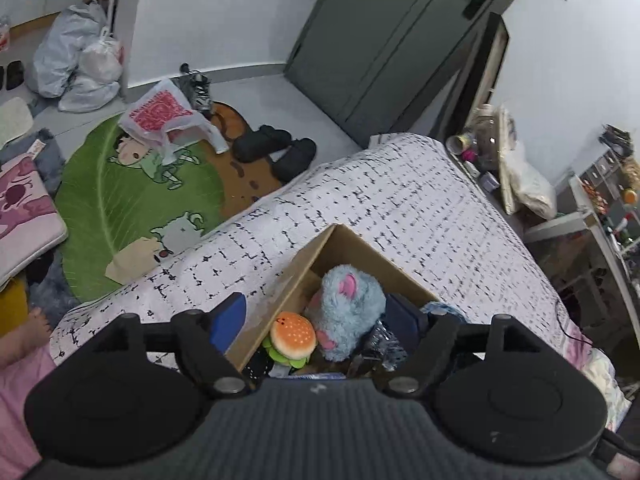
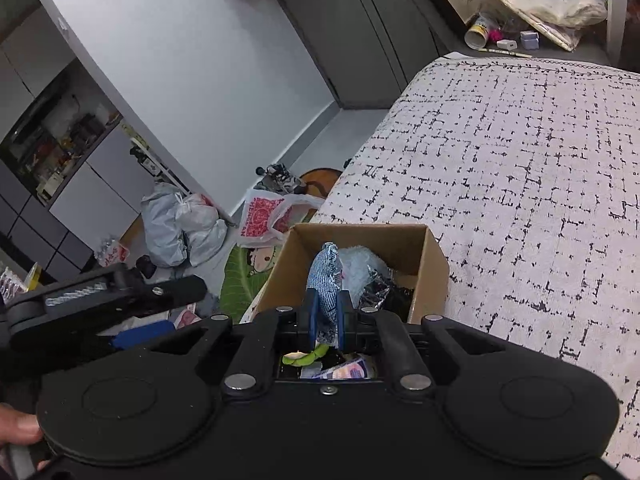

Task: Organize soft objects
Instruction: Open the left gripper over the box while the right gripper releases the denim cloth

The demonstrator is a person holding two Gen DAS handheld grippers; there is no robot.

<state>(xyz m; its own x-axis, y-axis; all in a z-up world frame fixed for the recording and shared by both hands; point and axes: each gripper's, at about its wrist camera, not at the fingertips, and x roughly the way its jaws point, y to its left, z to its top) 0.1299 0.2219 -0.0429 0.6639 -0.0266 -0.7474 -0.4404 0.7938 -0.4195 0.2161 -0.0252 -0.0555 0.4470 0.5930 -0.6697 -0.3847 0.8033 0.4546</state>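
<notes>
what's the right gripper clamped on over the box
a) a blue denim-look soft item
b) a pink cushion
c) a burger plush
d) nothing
a: in the right wrist view the right gripper has its jaws shut on a blue denim-look soft item above the cardboard box; the burger plush lies inside the box.

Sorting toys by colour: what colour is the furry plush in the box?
Light blue with pink ears, clearest in the left wrist view.

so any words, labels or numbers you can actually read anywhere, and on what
None reads clearly.
Plastic bag on the floor: red block print, too blurred to quote.
Tube under the right gripper: label too small.
Cup beyond the bed: print illegible.
</notes>
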